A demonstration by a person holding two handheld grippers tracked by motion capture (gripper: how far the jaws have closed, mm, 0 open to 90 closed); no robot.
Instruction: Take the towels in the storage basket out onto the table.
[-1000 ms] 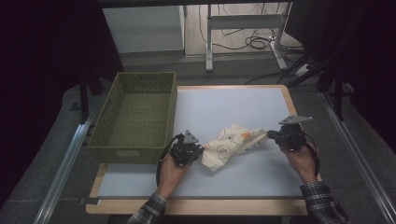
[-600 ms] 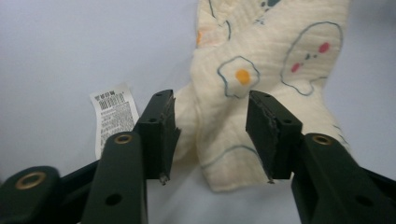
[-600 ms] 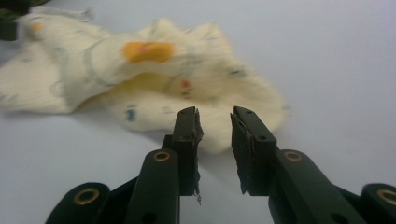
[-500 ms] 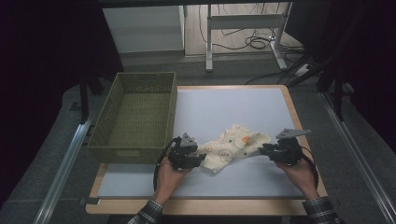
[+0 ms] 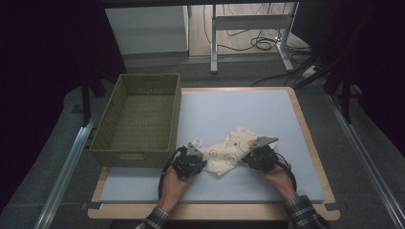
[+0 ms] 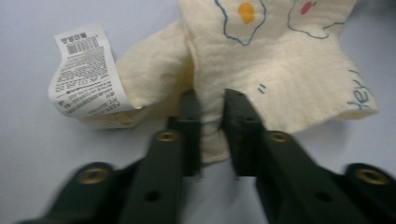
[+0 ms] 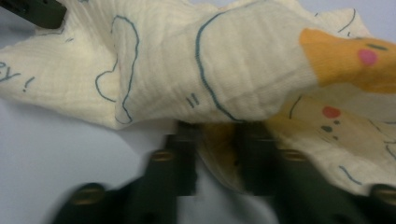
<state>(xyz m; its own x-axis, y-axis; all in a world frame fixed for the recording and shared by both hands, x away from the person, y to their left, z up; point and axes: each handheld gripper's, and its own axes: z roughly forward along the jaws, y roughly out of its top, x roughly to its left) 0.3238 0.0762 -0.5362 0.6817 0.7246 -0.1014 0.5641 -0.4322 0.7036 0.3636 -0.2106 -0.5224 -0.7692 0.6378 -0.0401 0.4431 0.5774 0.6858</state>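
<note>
A cream cloth (image 5: 228, 150) printed with blue outlines and orange shapes lies crumpled on the white mat (image 5: 239, 107). Its white care label (image 6: 86, 70) sticks out at the left end. My left gripper (image 5: 200, 161) is at the cloth's left end. Its jaws have just been closing, and in the left gripper view (image 6: 212, 122) they pinch a fold of cloth (image 6: 261, 56). My right gripper (image 5: 248, 157) is at the cloth's right end. Its jaws have also just been closing and now hold the cloth's edge (image 7: 219, 140) under a raised fold (image 7: 224, 70).
An empty green woven basket (image 5: 136, 152) stands at the mat's left edge, just beyond my left gripper. The mat lies on a wooden-rimmed table (image 5: 305, 138). Beyond the table are desk legs and cables (image 5: 258, 45) on the floor.
My right gripper has moved left and toward the near edge, onto the cloth's right end. The cloth has been pushed into a tighter bunch. My left gripper has barely shifted.
</note>
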